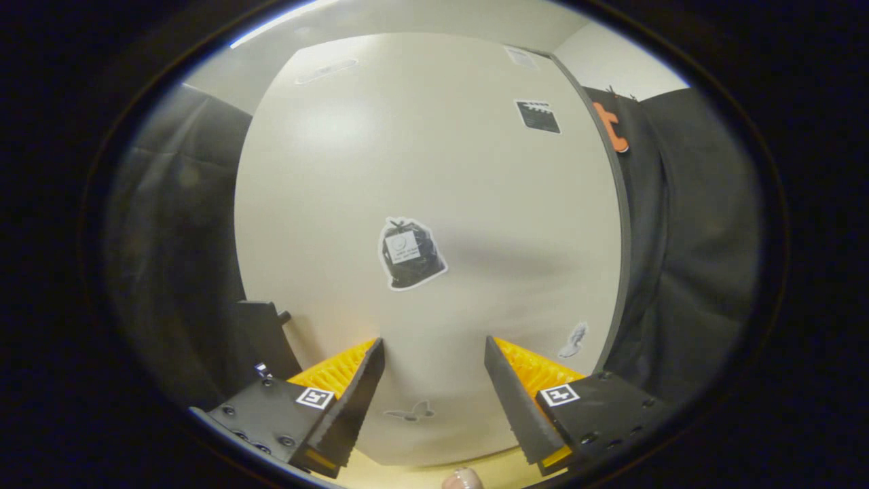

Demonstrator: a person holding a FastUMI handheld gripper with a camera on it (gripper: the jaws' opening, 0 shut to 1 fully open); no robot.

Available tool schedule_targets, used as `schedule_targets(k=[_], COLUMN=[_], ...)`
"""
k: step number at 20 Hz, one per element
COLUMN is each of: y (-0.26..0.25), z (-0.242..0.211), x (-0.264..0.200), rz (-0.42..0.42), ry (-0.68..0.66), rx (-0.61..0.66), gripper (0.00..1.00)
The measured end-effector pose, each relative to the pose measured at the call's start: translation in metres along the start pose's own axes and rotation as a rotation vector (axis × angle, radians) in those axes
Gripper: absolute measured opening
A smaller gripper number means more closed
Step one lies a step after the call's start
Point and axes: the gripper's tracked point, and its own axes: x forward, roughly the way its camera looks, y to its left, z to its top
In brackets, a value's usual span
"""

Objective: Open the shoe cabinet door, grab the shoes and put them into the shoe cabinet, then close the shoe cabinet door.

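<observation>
The tool faces a broad, pale shoe cabinet door head on, its two fingers spread wide apart with nothing between them and nothing in their hold. The door looks closed and takes up the whole space ahead of the fingers; it carries several stickers, among them a dark bag-shaped sticker just beyond the fingertips, a small butterfly sticker low between the fingers, and a dark rectangular sticker far up on the right. The door's right edge runs as a dark line against the black cloth wall. On the left, near the left finger, a dark block with a small knob stands out; whether it is the handle I cannot tell. No shoes can be made out here. This reads as the first step, getting the door open. The next move likely calls for finding a handle or a free edge, bringing the fingers around it, closing on it and swinging the door outward.
</observation>
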Motion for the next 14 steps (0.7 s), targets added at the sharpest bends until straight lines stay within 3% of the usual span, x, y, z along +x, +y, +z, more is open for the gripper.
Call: schedule_targets(k=[1, 4, 14], y=[0.0145, 0.0160, 0.0191], z=[0.0025, 0.0058, 0.0025], x=[0.0034, 0.0056, 0.0072], rz=[0.029, -0.004, -0.048], ry=[-0.018, -0.038, -0.065], rx=[-0.014, -0.075, -0.107], gripper=[0.95, 0.95, 0.95])
